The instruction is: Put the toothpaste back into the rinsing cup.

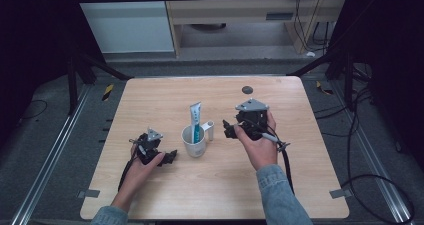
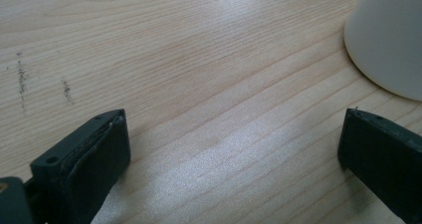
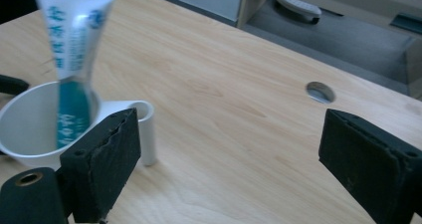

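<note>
A white mug stands near the middle of the wooden table, its handle turned to the right. A blue and white toothpaste tube stands upright inside it. My left gripper rests low on the table just left of the mug, open, with bare wood between its jaws; the mug's wall shows at the upper right of the left gripper view. My right gripper hovers open just right of the mug handle, holding nothing. The tube and mug sit left of its jaws.
A round cable hole lies in the tabletop at the far side, also seen as a grey hole. Metal frame legs and cables surround the table. A wooden cabinet stands beyond the far edge.
</note>
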Motion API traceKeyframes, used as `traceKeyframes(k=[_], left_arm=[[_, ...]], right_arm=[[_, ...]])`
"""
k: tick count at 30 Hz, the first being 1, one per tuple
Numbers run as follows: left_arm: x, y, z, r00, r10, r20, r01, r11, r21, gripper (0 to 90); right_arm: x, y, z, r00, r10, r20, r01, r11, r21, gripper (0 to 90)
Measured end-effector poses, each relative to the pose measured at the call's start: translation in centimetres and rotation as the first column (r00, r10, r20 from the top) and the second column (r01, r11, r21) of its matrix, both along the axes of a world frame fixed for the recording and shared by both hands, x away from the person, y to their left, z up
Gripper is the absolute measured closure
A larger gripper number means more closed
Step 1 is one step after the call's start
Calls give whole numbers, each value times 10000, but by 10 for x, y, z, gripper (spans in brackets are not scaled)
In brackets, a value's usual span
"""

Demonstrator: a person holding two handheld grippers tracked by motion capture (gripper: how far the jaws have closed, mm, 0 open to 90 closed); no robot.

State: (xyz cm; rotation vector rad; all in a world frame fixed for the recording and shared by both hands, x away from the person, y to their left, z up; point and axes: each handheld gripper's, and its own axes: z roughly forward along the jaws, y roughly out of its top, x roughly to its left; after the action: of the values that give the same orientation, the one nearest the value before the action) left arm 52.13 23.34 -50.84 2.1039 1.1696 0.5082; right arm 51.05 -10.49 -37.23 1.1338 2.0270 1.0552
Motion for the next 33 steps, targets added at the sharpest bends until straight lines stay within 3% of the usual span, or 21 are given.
traceKeyframes(k=[5,7,15,22,24,33], left_arm=[[0,0,0,10000,-17,-5,17,10000,6,0],[0,0,0,10000,-18,-5,18,10000,12,0],[0,0,0,10000,-21,-1,21,10000,14,0],[0,0,0,10000,-13,-5,13,10000,7,0],[0,0,0,10000,-13,-1,13,10000,7,0],[0,0,0,10000,-14,-3,14,10000,3,0]], right_arm=[[5,-25,3,9988,-495,-47,495,9988,-9,101],[7,-40,0,9976,-688,-110,685,9974,-237,102],[11,-62,-10,9951,-957,-264,939,9936,-630,107],[12,-81,-33,9878,-1458,-550,1433,9886,-466,113],[13,-87,-46,9835,-1646,-749,1611,9857,-502,113],[17,-91,-76,9730,-1855,-1371,1823,9826,-355,116]])
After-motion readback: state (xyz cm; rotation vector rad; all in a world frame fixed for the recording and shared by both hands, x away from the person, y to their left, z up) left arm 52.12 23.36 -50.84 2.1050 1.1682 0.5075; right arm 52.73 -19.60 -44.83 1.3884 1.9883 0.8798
